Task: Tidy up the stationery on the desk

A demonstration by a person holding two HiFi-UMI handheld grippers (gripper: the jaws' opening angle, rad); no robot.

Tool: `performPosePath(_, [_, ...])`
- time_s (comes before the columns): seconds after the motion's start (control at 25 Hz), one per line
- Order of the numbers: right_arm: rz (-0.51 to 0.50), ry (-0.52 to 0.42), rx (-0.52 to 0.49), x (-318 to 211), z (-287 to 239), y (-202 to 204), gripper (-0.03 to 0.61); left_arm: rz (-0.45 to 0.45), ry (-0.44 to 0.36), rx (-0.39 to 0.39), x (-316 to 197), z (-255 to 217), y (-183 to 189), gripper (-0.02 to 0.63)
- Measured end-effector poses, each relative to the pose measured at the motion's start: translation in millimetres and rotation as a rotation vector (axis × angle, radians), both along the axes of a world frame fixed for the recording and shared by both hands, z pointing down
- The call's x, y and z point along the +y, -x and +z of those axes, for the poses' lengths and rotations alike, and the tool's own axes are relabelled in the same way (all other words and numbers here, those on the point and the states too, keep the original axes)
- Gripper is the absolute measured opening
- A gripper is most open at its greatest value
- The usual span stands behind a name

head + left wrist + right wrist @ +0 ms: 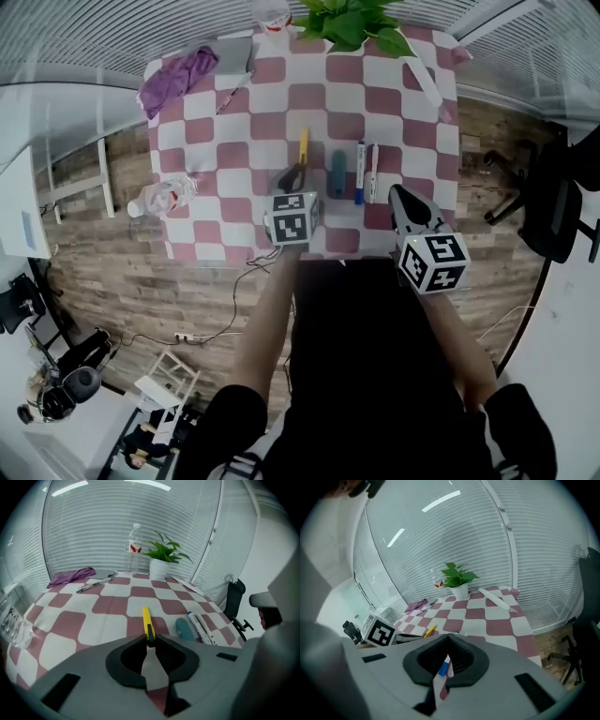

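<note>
A yellow utility knife (303,148) (146,619) lies lengthwise on the checkered tablecloth (281,98). My left gripper (293,177) (150,641) sits at its near, dark end, jaws closed narrowly on that end. To the knife's right lie a teal eraser-like piece (337,173) (183,628), a blue marker (360,172) (443,668) and a white pen (373,172) in a row. My right gripper (397,194) (447,635) hovers at the table's near right edge, just right of the white pen, shut and empty.
At the far edge stand a potted plant (349,23) (159,567) and a water bottle (134,550). A purple cloth (178,73), a grey notebook (234,53) and a pen (234,92) lie far left. A clear plastic item (164,197) rests at the left edge. An office chair (553,202) stands right.
</note>
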State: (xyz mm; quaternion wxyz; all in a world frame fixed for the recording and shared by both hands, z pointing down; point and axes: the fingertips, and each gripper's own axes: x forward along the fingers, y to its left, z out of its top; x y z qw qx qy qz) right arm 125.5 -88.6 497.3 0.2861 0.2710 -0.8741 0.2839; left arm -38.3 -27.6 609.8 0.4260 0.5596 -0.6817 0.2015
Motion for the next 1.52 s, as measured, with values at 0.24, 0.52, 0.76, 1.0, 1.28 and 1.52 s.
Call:
performPosePath(0.24, [-0.013,-0.001,-0.006,9,-2,2,0.021,-0.031,0.000,0.003,21,4,-29,0.080])
performPosePath(0.52, [0.011,0.003,-0.013,11,-3,-7,0.021,-0.034,0.015,0.008,35,10,-45,0.080])
performPosePath(0.76, [0.030,0.008,-0.027,12,-7,-11,0.021,-0.005,0.021,0.028,38,13,-52,0.080])
performPosePath(1.0, [0.050,0.025,-0.038,13,-5,-9,0.021,0.015,0.034,0.060,44,12,-56,0.144])
performPosePath(1.28, [0.064,0.053,-0.068,17,-3,6,0.021,0.001,-0.006,0.026,55,-17,-32,0.163])
performPosePath(1.52, [0.069,0.050,-0.072,20,-8,24,0.021,0.022,-0.038,-0.040,50,-37,28,0.181])
